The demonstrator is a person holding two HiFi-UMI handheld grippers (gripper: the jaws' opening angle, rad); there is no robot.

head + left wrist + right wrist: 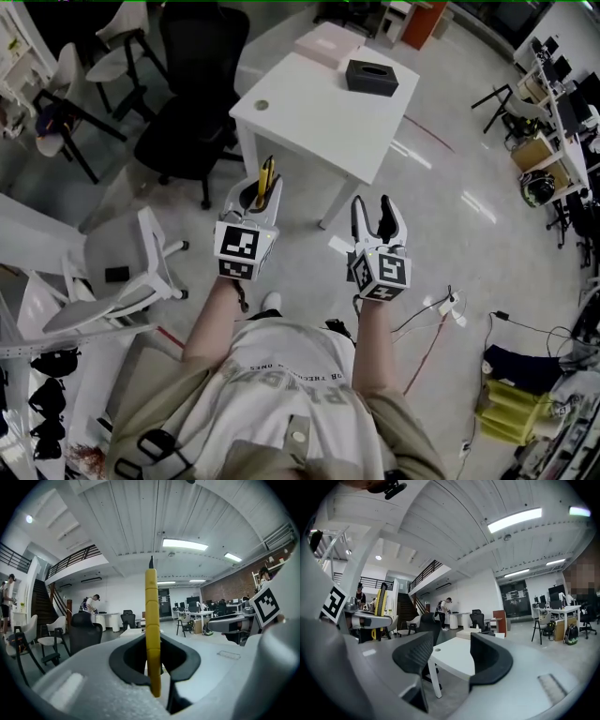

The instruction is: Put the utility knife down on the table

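Pale glossy floor [441, 216] spreads beneath us in an open office. Nearest to us, our left gripper [263, 195] is clamped on the yellow utility knife [266, 176], which stands upright between its jaws with the blade tip up (held in the air, short of the table). Our right gripper [372, 211] beside it has its jaws apart and empty. Ahead stands the white table [319, 112], with a black box [371, 76] near its far edge and a black office chair [192, 84] to its left.
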